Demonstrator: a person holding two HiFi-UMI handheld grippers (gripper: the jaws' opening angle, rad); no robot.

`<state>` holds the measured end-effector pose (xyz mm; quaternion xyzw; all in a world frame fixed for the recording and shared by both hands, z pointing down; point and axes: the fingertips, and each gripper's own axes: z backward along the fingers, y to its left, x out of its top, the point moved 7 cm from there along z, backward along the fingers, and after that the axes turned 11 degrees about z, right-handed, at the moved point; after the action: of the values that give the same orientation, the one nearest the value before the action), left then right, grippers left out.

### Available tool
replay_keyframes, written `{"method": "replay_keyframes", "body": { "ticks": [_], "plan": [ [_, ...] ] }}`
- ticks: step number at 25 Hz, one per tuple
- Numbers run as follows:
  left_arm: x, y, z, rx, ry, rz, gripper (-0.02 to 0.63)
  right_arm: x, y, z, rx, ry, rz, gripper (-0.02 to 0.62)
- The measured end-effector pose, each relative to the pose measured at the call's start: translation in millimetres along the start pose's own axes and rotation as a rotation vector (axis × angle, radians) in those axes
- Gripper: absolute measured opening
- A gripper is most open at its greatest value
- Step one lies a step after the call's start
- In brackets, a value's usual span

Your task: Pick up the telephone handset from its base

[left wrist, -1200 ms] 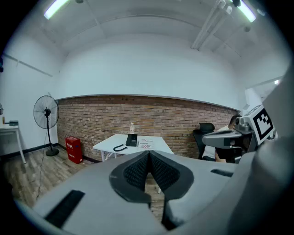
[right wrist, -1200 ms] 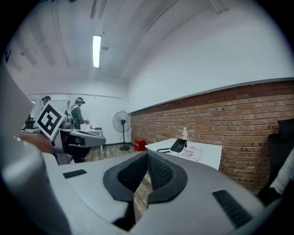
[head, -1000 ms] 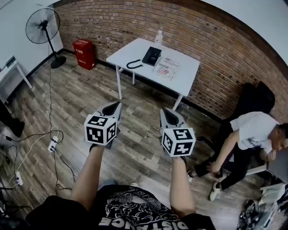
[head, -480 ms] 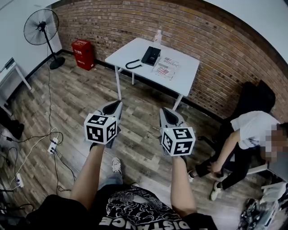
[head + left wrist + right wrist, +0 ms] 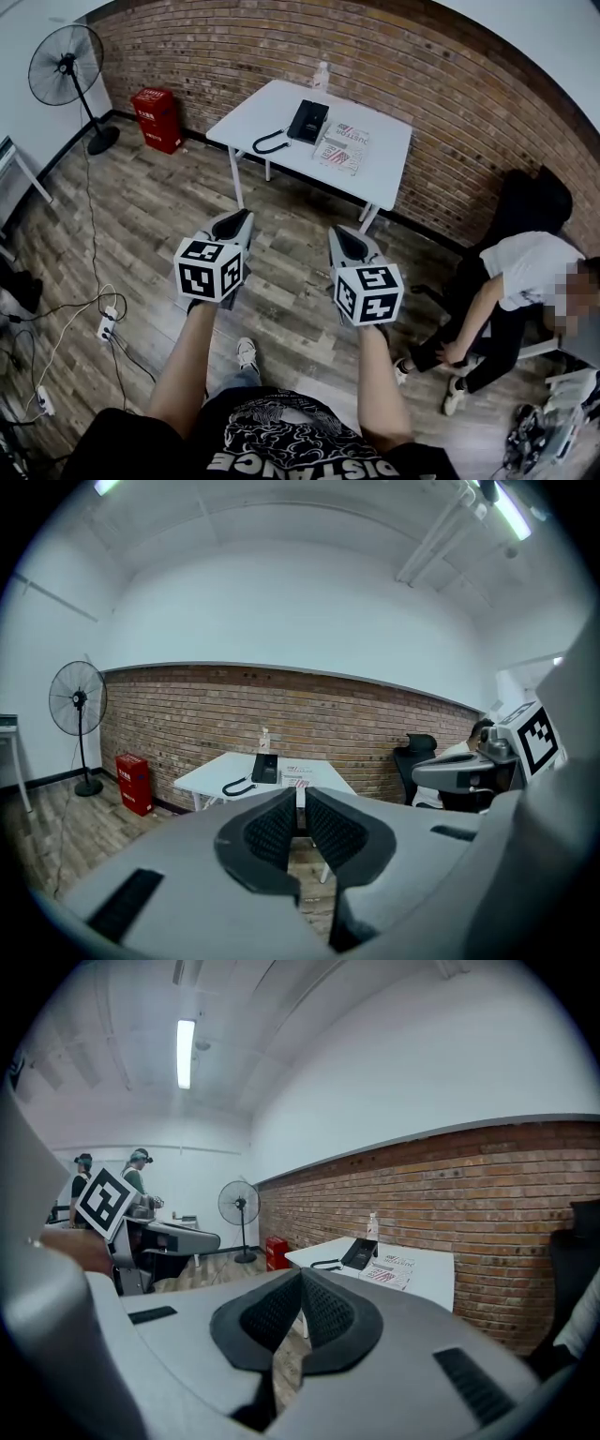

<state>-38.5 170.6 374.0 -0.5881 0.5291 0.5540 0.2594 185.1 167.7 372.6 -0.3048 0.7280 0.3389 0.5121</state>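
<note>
Left gripper (image 5: 298, 797): fingers together, ribbed pads touching, nothing between. Right gripper (image 5: 300, 1279): same, fingers closed tip to tip, empty. Both are held out on bare forearms, side by side, tilted slightly down toward the brick wall, over the wooden floor (image 5: 281, 309). Neither touches anything.

Telephone (image 5: 308, 120) sits on the white counter (image 5: 380, 164) by the brick wall, well apart from both grippers. It's a black unit. The handset looks seated on its base, but it's too small to tell the two apart. Black cord (image 5: 269, 143) loops off the phone's left side toward the counter edge. Printed papers (image 5: 342, 147) lie just beside the phone on the right, and a clear bottle (image 5: 322, 75) stands at the back edge. Standing fan (image 5: 64, 64) and red box (image 5: 154, 114) are left of the counter. A seated person (image 5: 525, 272) is at the right.

Judged step: the approach, with the grasp not yet begun. To do it well:
- Get right up to the counter first.
- Open one gripper's fingers before reaching in.
- Straddle the handset across its narrow middle, then clamp firmly.
- Lift straight up so the base stays put and the cord trails free.

The spare gripper could pin the base. Watch for the cord snagging and for knocking the papers or the bottle.
</note>
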Motion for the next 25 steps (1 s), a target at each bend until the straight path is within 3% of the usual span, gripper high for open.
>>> {"method": "replay_keyframes", "body": {
  "ticks": [14,25],
  "plan": [
    [57.3,103.0,-96.5,-0.081,0.035,0.000,0.041,32.1,-13.5,-131.0,-0.060,0.062,-0.009,0.002],
    [85.4,163.9,-147.2,-0.148,0.043,-0.001,0.094,47.9,-14.6,-200.8,-0.117,0.086,-0.013,0.002]
  ]
}}
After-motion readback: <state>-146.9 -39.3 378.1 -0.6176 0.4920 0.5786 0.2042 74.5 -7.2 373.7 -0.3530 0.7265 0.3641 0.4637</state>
